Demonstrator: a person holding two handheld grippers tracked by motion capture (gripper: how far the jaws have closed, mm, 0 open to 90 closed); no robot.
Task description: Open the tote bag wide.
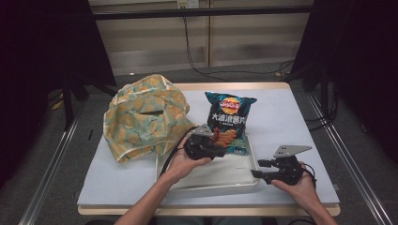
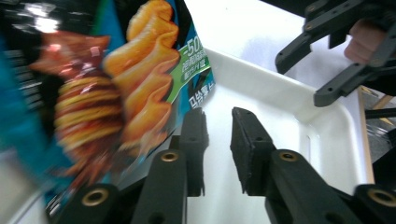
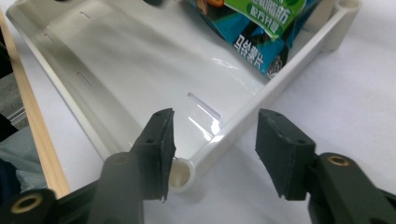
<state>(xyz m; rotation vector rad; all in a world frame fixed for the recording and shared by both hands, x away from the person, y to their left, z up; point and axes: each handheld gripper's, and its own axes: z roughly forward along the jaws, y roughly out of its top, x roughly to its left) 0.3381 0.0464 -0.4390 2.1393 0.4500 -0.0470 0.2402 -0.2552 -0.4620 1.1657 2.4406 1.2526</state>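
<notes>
Chip bag (image 1: 228, 123) on tray (image 1: 234, 176) — cloth bag (image 1: 146, 115) beside.

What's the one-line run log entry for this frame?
left gripper: open, beside chip bag | right gripper: open, jaws astride tray rim, not pressing | bag: leaning in tray | cloth bag: left of tray

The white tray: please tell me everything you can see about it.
The white tray is a shallow rectangle of glossy plastic, as it looks, with a raised rounded rim, tube-like corner posts and thin slots in its floor. It lies flat on the pale sheet near the table's front edge. The chip bag rests with its lower part inside the far end. The right gripper has open fingers either side of one corner rim, not pressing it.
</notes>
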